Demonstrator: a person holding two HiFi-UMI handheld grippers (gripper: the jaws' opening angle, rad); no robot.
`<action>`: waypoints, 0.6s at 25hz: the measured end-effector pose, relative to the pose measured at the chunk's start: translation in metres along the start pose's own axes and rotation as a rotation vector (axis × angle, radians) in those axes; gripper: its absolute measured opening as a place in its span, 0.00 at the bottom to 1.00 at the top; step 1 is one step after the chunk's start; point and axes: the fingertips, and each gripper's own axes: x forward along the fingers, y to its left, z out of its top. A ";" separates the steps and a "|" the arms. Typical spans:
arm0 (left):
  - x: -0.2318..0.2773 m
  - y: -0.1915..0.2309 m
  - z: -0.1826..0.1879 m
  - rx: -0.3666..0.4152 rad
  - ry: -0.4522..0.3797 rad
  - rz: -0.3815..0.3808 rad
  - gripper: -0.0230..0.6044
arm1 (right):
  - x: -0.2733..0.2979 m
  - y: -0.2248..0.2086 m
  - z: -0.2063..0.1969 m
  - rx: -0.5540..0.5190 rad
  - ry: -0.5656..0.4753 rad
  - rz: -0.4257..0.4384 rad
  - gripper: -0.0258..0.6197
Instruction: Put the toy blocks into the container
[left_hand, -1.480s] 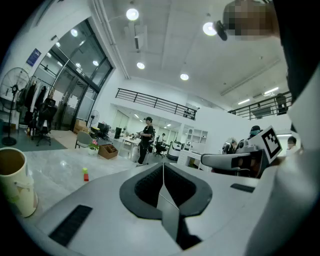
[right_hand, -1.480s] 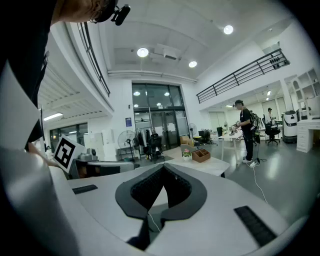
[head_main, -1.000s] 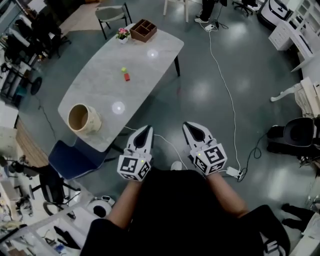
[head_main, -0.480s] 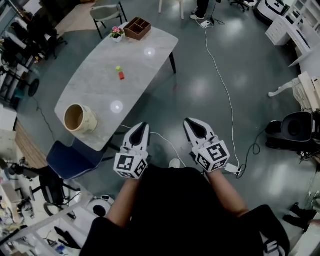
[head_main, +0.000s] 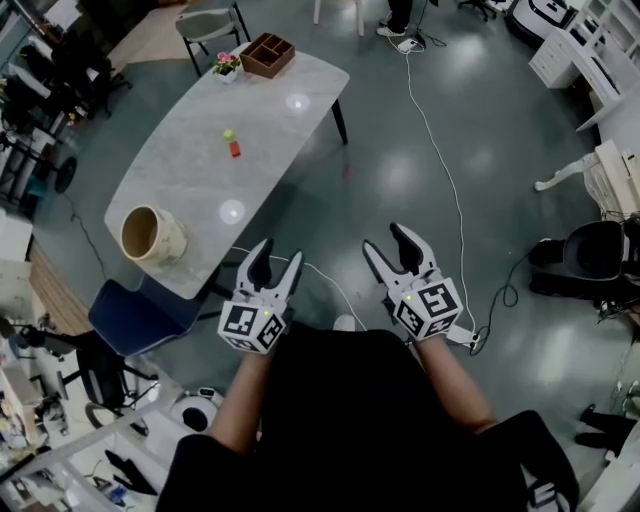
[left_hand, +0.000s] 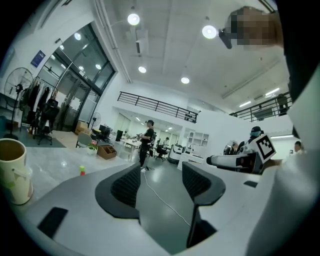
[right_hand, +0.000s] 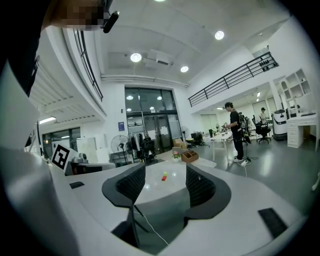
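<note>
While the person is standing off the near end of the table (head_main: 190, 180), the head view is showing both forearms reaching forward from the body, each hand carrying its tool over the grey floor. The left gripper (head_main: 278, 255) is pointing toward the table's near corner. The right gripper (head_main: 387, 242) is pointing the same general way, beside it. Both have just been opening their jaws, which are standing spread with nothing between them. The toy blocks (head_main: 231, 141) (one green, one red, close together) are lying mid-table. The container (head_main: 150, 235), a tan round tub, is sitting at the near end, well apart from them.

Along the left gripper's own jaws, the pads are gaping over bare floor and a white cable (left_hand: 160, 197). The container is showing at the far left edge and the blocks are sitting small on the tabletop beyond it.

Along the right gripper's jaws, the released pads are framing the distant blocks (right_hand: 163, 177) on the table, far off and untouched.
</note>
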 end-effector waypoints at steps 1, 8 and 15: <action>0.001 -0.002 -0.001 -0.005 -0.001 0.007 0.42 | -0.002 -0.003 -0.002 0.005 0.006 0.004 0.38; 0.003 -0.009 -0.006 -0.018 0.010 0.037 0.42 | -0.004 -0.007 -0.017 0.023 0.058 0.064 0.38; 0.014 0.005 -0.009 -0.022 0.013 0.042 0.42 | 0.013 -0.012 -0.031 0.047 0.088 0.076 0.38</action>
